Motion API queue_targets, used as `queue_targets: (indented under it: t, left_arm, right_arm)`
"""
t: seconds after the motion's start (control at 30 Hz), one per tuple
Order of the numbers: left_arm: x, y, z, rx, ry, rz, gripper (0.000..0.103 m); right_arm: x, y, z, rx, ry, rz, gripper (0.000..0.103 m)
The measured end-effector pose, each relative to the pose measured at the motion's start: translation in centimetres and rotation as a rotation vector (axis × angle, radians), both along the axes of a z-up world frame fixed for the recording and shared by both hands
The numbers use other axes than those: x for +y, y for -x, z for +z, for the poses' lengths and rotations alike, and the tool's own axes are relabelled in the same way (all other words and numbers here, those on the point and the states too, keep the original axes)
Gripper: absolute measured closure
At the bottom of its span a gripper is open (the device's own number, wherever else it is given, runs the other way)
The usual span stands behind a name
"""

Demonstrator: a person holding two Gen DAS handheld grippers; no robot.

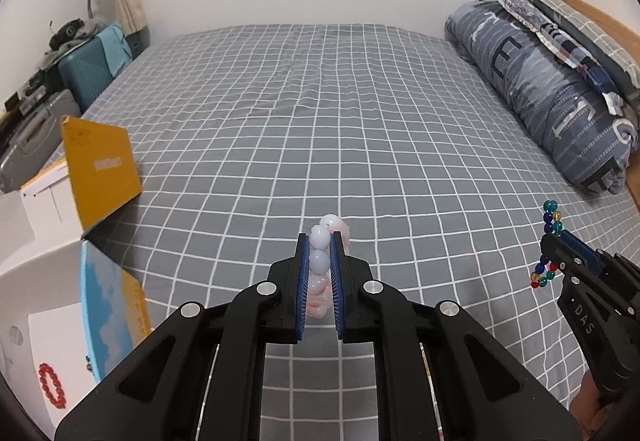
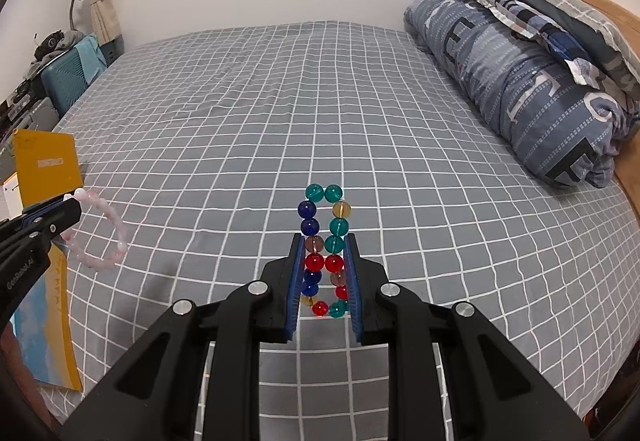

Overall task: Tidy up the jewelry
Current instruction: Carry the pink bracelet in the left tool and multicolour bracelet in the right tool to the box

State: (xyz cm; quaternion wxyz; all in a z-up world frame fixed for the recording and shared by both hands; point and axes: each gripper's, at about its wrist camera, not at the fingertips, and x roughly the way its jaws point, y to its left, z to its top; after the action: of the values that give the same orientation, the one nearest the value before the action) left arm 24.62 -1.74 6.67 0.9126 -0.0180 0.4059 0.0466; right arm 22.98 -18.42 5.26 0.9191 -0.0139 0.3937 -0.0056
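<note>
One bed (image 1: 320, 113) covered by a grey sheet with a white grid fills most of both views, and one rolled blue-grey quilt (image 1: 540, 93) lies along its right side with a checked pillow (image 1: 580, 25) behind it at the upper right. At the left edge of the left wrist view stand two open boxes: one with a yellow lid (image 1: 100, 169) tilted up in the middle left, and one white box (image 1: 36, 325) in the lower left whose lid shows blue sky and yellow. One teal suitcase (image 1: 92, 73) stands past the bed in the upper left. There are two grippers and three bracelets. The left gripper (image 1: 320, 241), low in the centre of its own view, is clamped on one pale pink bracelet (image 1: 322, 261); seen edge-on there, its loop runs along the fingers and away from the camera, with some beads poking past the tips, held above the sheet. From the right wrist view the same bracelet hangs as a round loop at the middle left. The right gripper (image 2: 322, 241) is clamped on one bracelet of mixed coloured beads (image 2: 324, 249), squeezed into a narrow oval whose long axis runs up the frame along the fingers, its teal top end standing beyond the tips above the sheet. One red bracelet (image 1: 52, 387) lies flat inside the white box at the lower left.
</note>
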Motion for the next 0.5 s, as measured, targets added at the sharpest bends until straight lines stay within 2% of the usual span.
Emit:
queue_targets:
  t: [0.27,0.5]
  left_arm:
    - [2.1,2.0,0.8,-0.006,-0.024,0.031,0.093]
    - [5.6,4.2,2.5,-0.016,-0.005,0.076,0.093]
  right_arm:
    - [3.2,1.0,1.5,-0.014,-0.012,0.046,0.084]
    - [7.6,2.2,3.1,-0.028,-0.032,0.114,0.084]
